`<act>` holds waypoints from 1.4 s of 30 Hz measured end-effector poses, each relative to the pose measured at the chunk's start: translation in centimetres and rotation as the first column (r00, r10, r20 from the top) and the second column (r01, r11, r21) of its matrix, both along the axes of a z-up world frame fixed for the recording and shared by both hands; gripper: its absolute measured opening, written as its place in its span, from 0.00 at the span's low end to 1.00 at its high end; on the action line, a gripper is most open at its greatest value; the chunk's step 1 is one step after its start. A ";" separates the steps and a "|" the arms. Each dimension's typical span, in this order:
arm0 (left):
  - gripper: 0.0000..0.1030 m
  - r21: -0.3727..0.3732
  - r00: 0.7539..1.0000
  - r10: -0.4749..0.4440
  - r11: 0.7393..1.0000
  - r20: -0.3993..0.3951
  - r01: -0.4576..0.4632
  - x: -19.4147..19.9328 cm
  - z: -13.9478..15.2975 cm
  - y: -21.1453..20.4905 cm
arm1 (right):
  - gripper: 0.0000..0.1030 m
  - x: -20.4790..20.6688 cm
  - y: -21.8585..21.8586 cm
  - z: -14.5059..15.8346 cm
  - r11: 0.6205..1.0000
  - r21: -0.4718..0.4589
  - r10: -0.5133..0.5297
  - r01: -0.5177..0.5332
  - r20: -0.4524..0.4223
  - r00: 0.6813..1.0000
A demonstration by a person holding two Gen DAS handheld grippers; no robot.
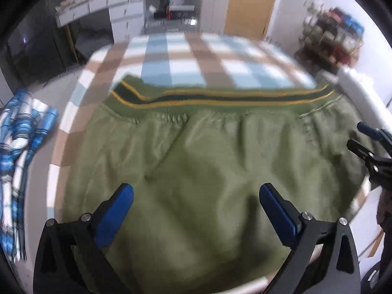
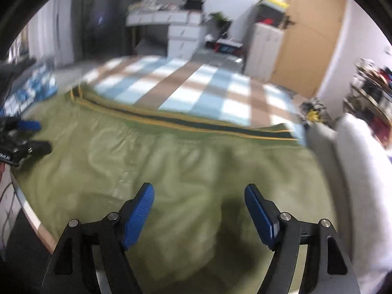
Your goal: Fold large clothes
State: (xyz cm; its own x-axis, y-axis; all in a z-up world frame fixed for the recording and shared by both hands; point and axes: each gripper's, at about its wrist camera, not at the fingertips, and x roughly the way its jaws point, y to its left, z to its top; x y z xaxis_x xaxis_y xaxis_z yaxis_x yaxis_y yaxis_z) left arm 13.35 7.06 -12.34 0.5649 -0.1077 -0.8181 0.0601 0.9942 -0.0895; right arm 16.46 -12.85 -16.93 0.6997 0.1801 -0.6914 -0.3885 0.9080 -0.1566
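Note:
An olive green garment (image 1: 196, 152) with a ribbed band striped dark green and yellow (image 1: 220, 98) lies spread flat on a blue, brown and white checked cover (image 1: 186, 56). My left gripper (image 1: 197, 191) hovers open over the garment's near part, with nothing between its blue pads. In the right wrist view the same garment (image 2: 171, 161) fills the foreground, and my right gripper (image 2: 199, 189) stands open above it, holding nothing. The right gripper (image 1: 356, 134) shows at the garment's right edge in the left wrist view. The left gripper (image 2: 42, 135) shows at its left edge in the right wrist view.
A blue and white plaid cloth (image 1: 19, 147) lies off the left side. A white bolster (image 1: 362, 98) runs along the right side. Behind stand a white desk with drawers (image 1: 110, 12), a white cabinet (image 1: 213, 2), a wooden door (image 1: 250, 5) and a cluttered rack (image 1: 333, 41).

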 end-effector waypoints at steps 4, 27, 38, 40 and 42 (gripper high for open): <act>0.97 0.104 1.000 -0.019 0.994 0.015 0.017 -0.5 -0.9 -1.1 | 0.79 1.3 -4.8 -1.4 0.986 -0.009 -0.165 0.164 -0.048 0.985; 0.99 0.004 0.998 -0.032 0.999 0.047 0.032 -0.6 -4.2 0.7 | 0.75 1.4 4.7 -4.1 0.997 -0.041 -0.068 0.064 -0.108 0.992; 0.99 0.023 0.992 -0.081 0.997 0.097 0.079 -1.2 -4.4 0.6 | 0.63 5.9 7.9 -4.4 0.996 0.025 -0.074 0.080 -0.178 0.981; 0.99 0.017 0.991 -0.082 0.997 0.102 0.081 -1.2 -4.4 0.7 | 0.64 5.6 8.0 -4.5 0.996 0.036 -0.077 0.083 -0.151 0.986; 0.99 0.018 0.991 -0.082 0.997 0.106 0.081 -1.3 -4.3 0.7 | 0.64 5.5 7.5 -4.1 0.994 0.058 -0.081 0.092 -0.176 0.981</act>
